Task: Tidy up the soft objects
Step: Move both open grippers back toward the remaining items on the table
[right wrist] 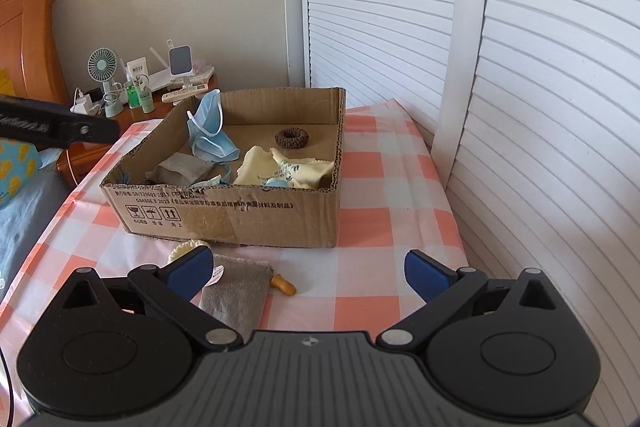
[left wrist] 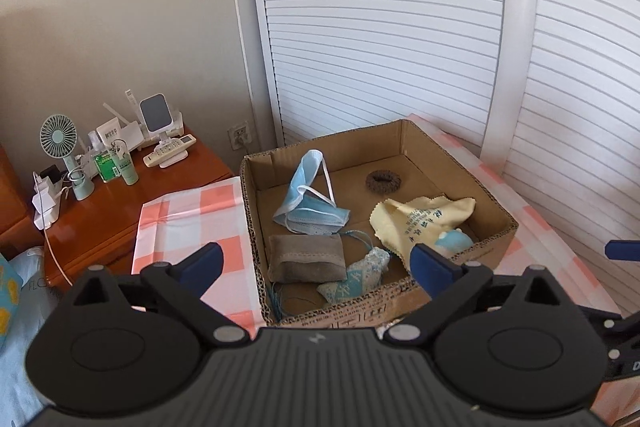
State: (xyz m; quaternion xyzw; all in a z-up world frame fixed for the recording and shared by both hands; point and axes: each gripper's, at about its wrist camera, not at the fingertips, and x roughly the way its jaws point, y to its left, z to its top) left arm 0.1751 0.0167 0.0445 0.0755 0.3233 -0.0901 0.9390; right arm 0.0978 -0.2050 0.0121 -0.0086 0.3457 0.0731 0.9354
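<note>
Below right gripper (right wrist: 308, 273), jaws apart, empty: grey cloth (right wrist: 236, 287) on bench, just left of centre; left gripper (left wrist: 316, 265) agape over box (left wrist: 496, 233).

grey cloth (right wrist: 234, 287) partly behind right tool (right wrist: 308, 273)

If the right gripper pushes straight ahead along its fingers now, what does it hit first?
Probably the pink-and-white checked tablecloth: the open right gripper points down at bare cloth, the grey fabric pouch left of centre. Depth is uncertain.
</note>
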